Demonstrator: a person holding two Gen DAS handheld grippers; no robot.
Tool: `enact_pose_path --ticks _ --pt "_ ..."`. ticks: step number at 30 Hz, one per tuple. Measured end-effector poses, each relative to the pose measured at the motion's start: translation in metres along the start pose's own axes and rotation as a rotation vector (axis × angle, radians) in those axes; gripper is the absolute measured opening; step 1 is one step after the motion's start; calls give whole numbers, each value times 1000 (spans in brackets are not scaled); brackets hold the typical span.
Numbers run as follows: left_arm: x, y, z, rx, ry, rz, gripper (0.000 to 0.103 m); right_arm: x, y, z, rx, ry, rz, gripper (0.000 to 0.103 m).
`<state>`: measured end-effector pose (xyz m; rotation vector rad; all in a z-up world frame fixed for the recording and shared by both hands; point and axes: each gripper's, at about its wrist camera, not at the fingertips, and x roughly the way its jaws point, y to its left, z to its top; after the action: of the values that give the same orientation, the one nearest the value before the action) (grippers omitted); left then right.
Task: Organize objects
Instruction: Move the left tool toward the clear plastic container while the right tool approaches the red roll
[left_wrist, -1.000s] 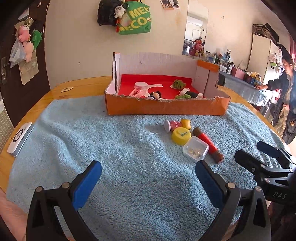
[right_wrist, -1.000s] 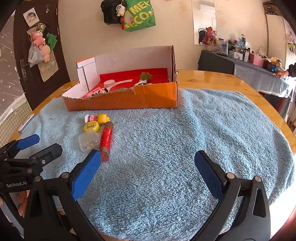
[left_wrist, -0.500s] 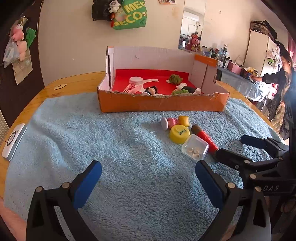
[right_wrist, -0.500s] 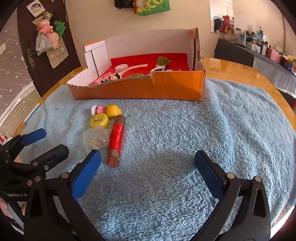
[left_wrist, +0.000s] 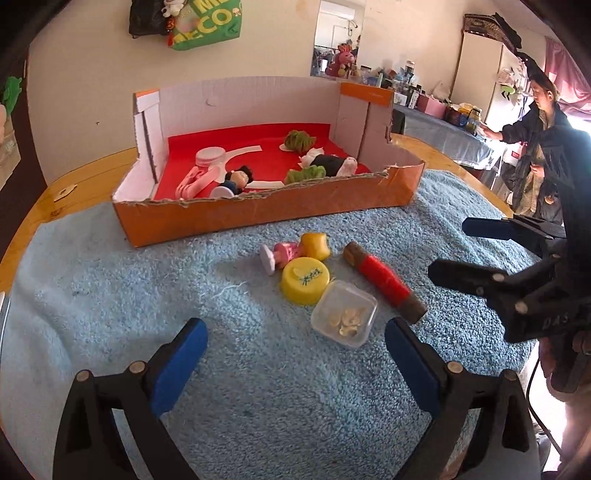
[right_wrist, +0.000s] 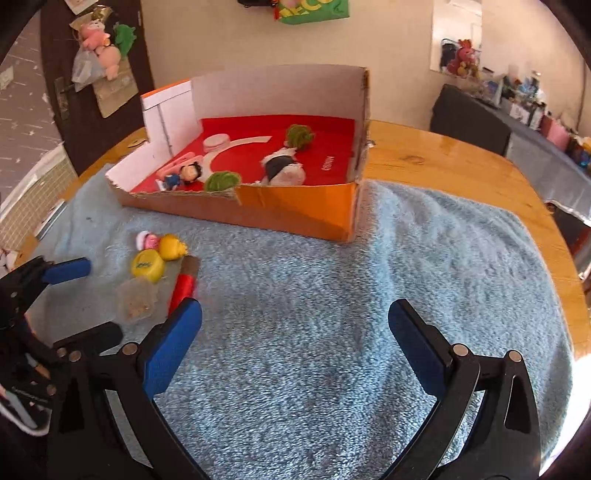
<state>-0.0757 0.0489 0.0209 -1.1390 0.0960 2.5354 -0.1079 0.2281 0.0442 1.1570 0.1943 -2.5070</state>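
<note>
Cardboard box (left_wrist: 266, 212) holds doll (left_wrist: 236, 179), perhaps pompoms (left_wrist: 299, 139)

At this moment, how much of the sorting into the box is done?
Partly done. The cardboard box already holds several toys. Nothing is in hand: the left tool and right tool are both open and empty. Left on the towel: the pink figure, yellow cap, clear case and red tube.

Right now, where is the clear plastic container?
In the left wrist view the clear plastic container lies on the blue towel, in front of the orange box, touching the yellow cap, just left of the red tube.
</note>
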Motion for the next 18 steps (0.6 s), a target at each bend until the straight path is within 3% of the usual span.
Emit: enact_pose_path --ticks 5,12,15,18 --pt "7 -2 6 35 19 -20 86 5 18 -8 -104 35 42 103" --pt "7 -9 12 79 38 -104 80 6 15 -9 -60 36 123 103" --pt "9 -10 15 95 45 -115 74 7 14 -7 -48 40 137 103" --pt "11 -6 16 112 45 -109 74 8 18 -7 -57 41 132 103"
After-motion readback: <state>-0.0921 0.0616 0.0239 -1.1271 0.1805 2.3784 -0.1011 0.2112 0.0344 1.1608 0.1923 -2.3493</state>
